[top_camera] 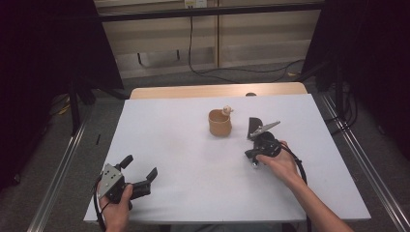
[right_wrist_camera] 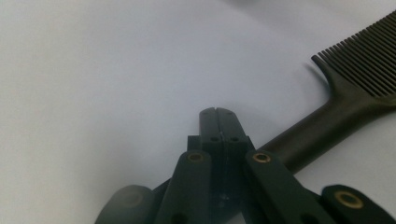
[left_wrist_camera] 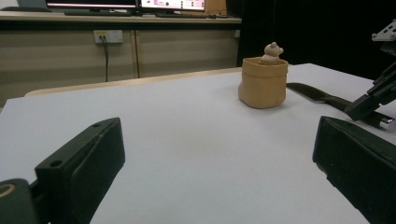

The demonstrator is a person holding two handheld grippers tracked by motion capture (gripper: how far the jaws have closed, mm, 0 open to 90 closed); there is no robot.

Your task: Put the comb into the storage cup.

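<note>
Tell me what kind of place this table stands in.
Probably a lab or office workroom set up for recording: a white table fenced by metal rails, cables along the floor, and a counter with monitors and wall sockets behind it.

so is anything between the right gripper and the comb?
Nothing visible. The right gripper is shut with its tips just left of the comb handle on the bare table; the cup sits further off.

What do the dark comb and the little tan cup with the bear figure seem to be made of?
The comb looks like matte black plastic: evenly moulded fine teeth, smooth handle, dull sheen. The cup looks like matte tan plastic or clay with a faintly ridged wall; I cannot tell which. The bear figure in it looks the same.
</note>
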